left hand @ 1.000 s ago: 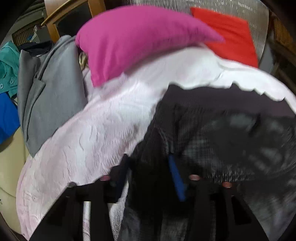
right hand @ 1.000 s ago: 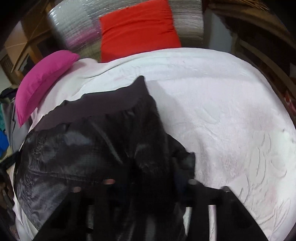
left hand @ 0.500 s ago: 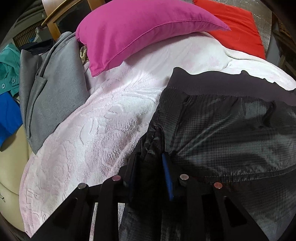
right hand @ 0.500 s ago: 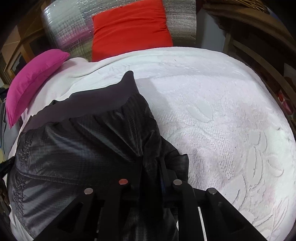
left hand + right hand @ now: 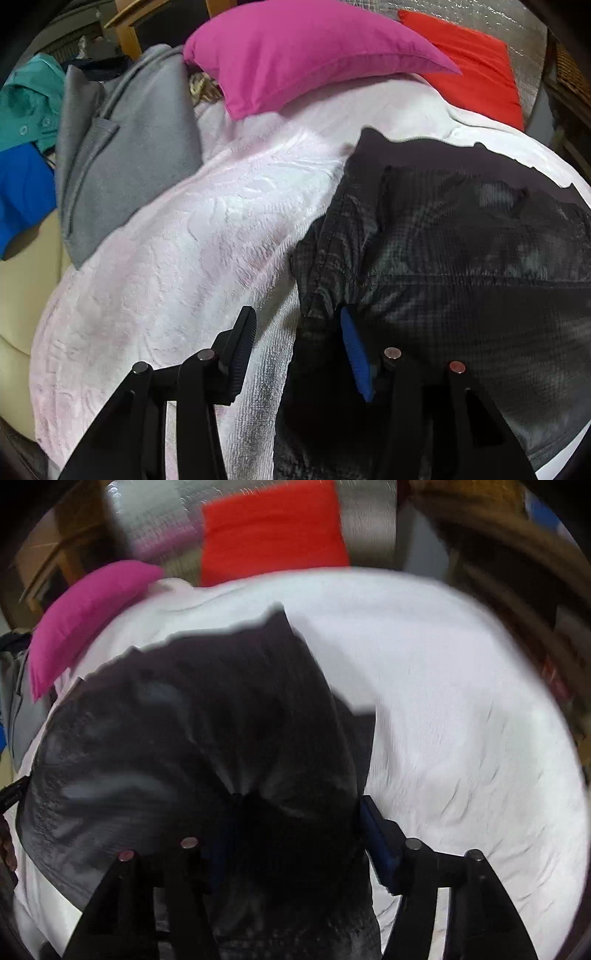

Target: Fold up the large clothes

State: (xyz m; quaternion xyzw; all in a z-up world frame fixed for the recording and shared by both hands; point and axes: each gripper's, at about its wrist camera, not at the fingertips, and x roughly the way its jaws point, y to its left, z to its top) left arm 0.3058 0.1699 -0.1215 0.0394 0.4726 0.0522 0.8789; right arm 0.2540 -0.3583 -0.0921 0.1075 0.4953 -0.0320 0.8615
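Both tongs, left (image 5: 297, 338) and right (image 5: 295, 834), just opened over black garment (image 5: 461, 258).

Right view motion-blurred, black garment (image 5: 192, 738) cut off below, teal clothing (image 5: 26, 107) cropped at left edge

The left gripper (image 5: 297, 354) is showing matte black, angular fingers with blue pads (image 5: 355, 354) on their inner faces and round silver-pink bolt heads (image 5: 392, 353) along the top. The right gripper (image 5: 295, 834) is looking the same: black struts, blue pads, metal bolts.
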